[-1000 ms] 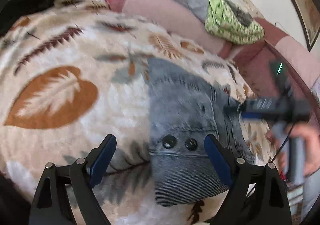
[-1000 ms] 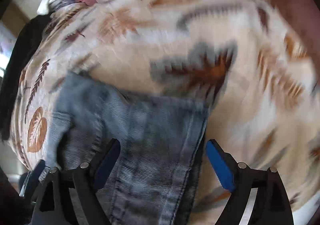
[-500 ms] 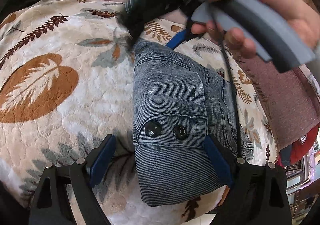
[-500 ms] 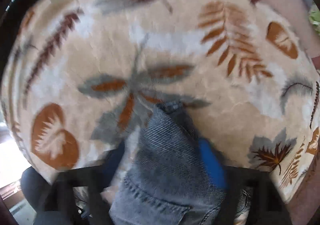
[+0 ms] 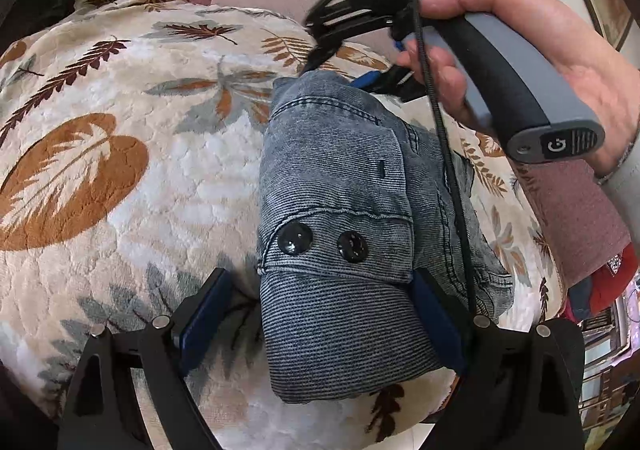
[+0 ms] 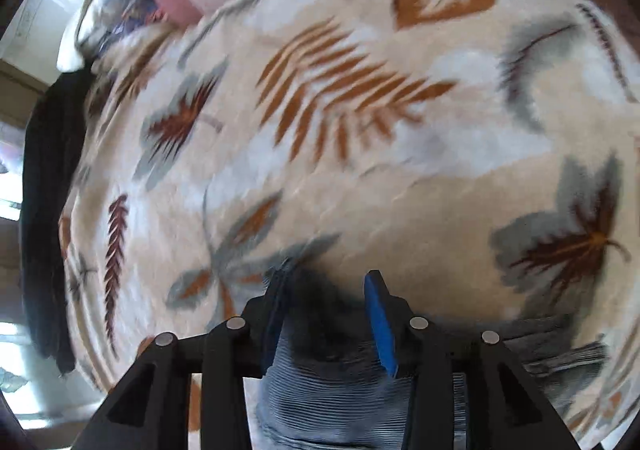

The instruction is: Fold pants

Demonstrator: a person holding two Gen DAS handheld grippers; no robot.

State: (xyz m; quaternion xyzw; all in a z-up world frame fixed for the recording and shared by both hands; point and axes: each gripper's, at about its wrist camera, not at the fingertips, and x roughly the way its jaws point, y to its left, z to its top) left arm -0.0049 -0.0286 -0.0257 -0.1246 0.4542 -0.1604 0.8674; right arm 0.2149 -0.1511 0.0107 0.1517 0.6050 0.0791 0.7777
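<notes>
Left wrist view: the left gripper (image 5: 320, 326) has its fingers wide apart, straddling the near end of the pants (image 5: 344, 217) without pinching it. The pants lie folded into a thick bundle on the blanket (image 5: 120, 169), from about 6 o'clock up to the centre, two buttons (image 5: 322, 244) on top. At 1 o'clock a hand (image 5: 532, 49) holds the right gripper (image 6: 326, 314) at the far end of the bundle. In the right wrist view its fingers are partly closed around a bunched corner of denim; whether they pinch it firmly I cannot tell, as the frame is blurred. The denim looks soft but fairly heavy and grippy, several layers deep, so it should hold a fold. The best hold is probably the thick waistband or a layered corner.
</notes>
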